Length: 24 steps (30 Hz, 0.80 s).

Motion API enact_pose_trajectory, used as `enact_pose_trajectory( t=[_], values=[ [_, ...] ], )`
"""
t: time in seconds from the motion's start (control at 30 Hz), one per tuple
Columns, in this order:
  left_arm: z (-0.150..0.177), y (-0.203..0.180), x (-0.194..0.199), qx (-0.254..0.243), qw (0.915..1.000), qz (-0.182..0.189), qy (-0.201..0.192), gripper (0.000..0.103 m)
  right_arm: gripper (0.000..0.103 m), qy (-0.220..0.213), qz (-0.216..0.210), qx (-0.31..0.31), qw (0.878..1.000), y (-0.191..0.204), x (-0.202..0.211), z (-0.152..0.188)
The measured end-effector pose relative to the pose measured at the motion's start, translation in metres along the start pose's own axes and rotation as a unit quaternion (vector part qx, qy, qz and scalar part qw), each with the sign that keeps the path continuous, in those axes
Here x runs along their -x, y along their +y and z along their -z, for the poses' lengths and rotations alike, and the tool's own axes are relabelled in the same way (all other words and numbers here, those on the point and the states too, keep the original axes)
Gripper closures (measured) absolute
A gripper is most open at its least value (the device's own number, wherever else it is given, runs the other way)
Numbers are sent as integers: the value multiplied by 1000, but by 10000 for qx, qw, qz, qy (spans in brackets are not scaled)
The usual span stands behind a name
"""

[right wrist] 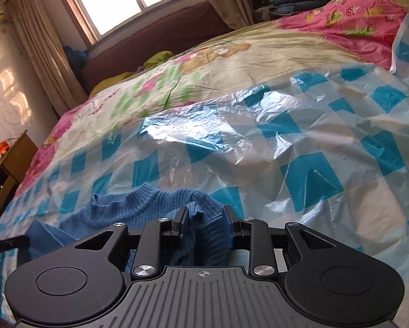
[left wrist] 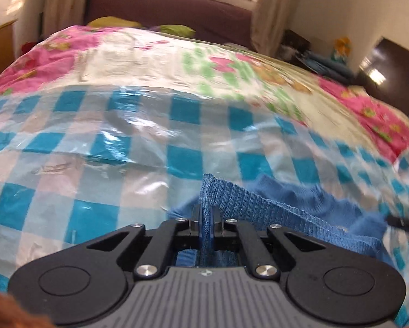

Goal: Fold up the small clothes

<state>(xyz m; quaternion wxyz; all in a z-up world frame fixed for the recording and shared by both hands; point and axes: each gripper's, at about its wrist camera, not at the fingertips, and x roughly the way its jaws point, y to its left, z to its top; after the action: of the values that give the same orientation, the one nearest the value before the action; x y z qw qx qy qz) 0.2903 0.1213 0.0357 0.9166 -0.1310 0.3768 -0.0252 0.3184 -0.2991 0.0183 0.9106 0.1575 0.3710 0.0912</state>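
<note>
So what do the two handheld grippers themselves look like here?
Left gripper and right gripper match: black linkage arms with silver rivets, round black side housings, a grey ribbed plate bearing a small crosshair mark, and blue pads inside the fingers.

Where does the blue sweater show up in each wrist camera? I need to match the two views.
Left wrist view: the blue sweater lies at lower right, its ribbed edge pinched in the left gripper.
Right wrist view: it lies at lower left and centre, the ribbed collar up, a bunch of knit between the pads of the right gripper.
Shared landmark: the blue checked plastic sheet under it.
</note>
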Motion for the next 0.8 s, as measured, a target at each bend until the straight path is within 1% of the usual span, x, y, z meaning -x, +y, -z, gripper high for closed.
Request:
enact_pose_trajectory(
  t=[0.07,0.13,0.2,0.27,0.37,0.5,0.53,0.57,0.63,0.73,0.8],
  values=[
    [-3,13,-9,278,9995,-150,2,93,75,-9,55,25,10000,-4,2,-1],
    [-2,19,-18,403,9989,-222,73,93,75,-42,66,186,9998,-4,4,0],
    [3,17,-22,337,9991,-234,112,93,69,-53,48,497,9987,1,6,1],
    [8,12,-22,254,9993,-277,85,92,68,-16,4,823,9966,9,6,4],
    [11,13,-18,321,9992,-229,87,92,68,192,11,1067,9941,20,1,10],
    [17,14,-8,287,9995,-122,102,90,68,708,-259,754,9943,20,-2,26],
    [19,14,-5,258,9995,-106,116,89,72,793,-266,696,9941,20,-1,31],
    [21,14,-2,241,9996,-86,108,88,81,788,-226,726,9940,21,1,35],
    [26,13,3,252,9996,-69,70,87,91,714,-112,755,9945,22,6,38],
    [32,15,11,399,9992,52,2,87,95,477,-112,604,9970,21,22,38],
    [39,14,11,425,9990,159,60,86,95,332,-99,549,9979,21,33,39]
  ],
)
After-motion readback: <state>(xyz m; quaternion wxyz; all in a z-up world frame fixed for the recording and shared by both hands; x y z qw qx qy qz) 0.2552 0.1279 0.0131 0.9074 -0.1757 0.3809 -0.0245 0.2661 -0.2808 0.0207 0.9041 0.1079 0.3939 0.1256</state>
